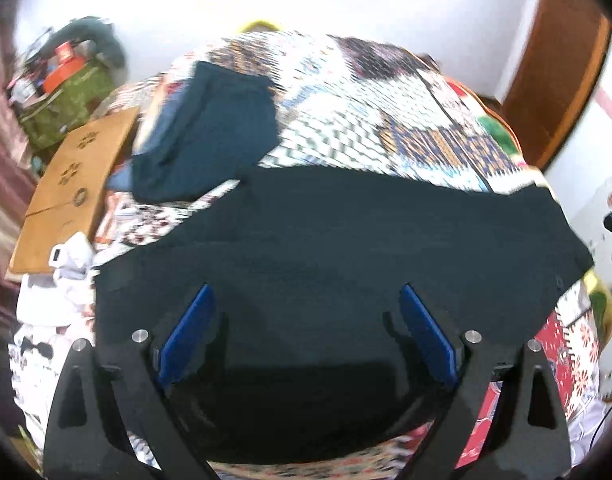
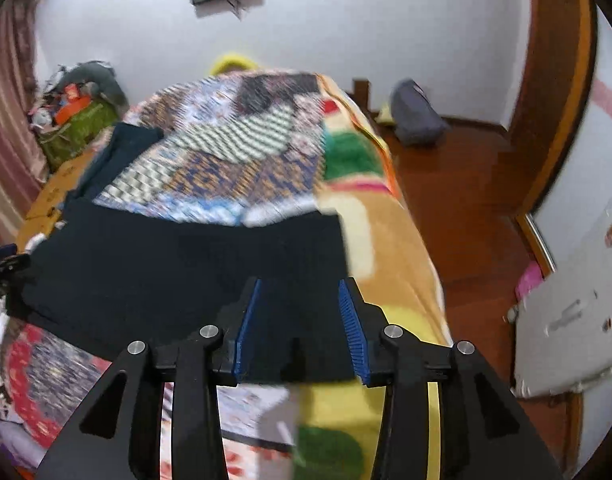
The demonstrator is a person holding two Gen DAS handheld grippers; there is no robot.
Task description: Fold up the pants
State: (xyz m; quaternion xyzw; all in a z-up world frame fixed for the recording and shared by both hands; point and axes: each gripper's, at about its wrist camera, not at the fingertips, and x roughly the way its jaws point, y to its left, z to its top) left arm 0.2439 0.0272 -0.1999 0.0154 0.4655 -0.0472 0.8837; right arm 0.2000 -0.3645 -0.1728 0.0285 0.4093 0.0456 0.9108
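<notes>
Dark pants [image 1: 345,248] are lying spread flat across a bed covered by a patchwork quilt [image 1: 365,112], directly ahead of and beneath both tongs. The fabric is reading as near-black with a slight teal cast, smooth and largely unwrinkled, forming a broad band running from one side of the bed to the other; in the right wrist view the pants [image 2: 178,272] are ending in a straight edge just beyond the right tongs. The left tongs [image 1: 306,300] are standing wide apart, blue pads hovering over the middle of the cloth with nothing between them. The right tongs [image 2: 300,292] are set at a narrower gap, also apart, and the near edge of the pants is lying between the blue pads; whether the pads are touching the cloth cannot be told. Beyond the left tongs and to their left, a second dark blue garment [image 1: 210,136] is resting folded on the quilt, near the far edge of the pants. Further left, a tan board [image 1: 74,188] is leaning at the bedside. Both views are motion-blurred, and no writing or label is legible.
</notes>
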